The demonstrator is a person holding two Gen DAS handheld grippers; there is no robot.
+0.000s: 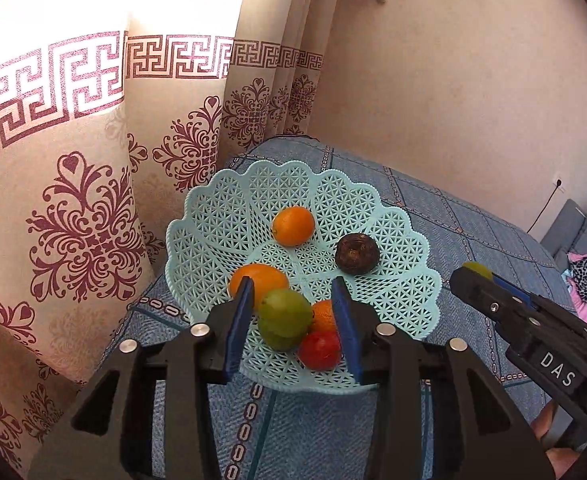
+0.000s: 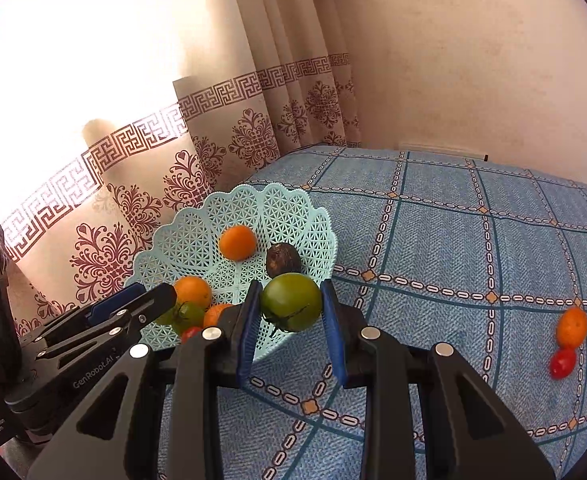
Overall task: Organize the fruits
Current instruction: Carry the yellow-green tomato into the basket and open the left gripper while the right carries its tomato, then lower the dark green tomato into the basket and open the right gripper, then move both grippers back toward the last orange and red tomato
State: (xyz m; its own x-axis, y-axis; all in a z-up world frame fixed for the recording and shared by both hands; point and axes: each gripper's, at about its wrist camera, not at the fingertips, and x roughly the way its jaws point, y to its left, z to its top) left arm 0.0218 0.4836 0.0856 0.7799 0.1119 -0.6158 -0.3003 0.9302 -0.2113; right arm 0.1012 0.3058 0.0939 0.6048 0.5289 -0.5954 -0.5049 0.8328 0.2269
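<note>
Fruit mostly sits in the pale blue lattice basket (image 1: 393, 220) near the curtain-side edge of the bed (image 2: 453, 240): two oranges, a dark brown round one (image 1: 356, 253), green ones and a red one. We've got our right gripper (image 2: 291, 304) clamped on a green tomato (image 2: 291, 300) just over the basket's rim. Our left gripper (image 1: 293, 312) hangs spread wide above the fruit, holding nothing. Another orange fruit (image 2: 572, 326) and a small red tomato (image 2: 562, 363) lie touching toward the bed's right edge.
</note>
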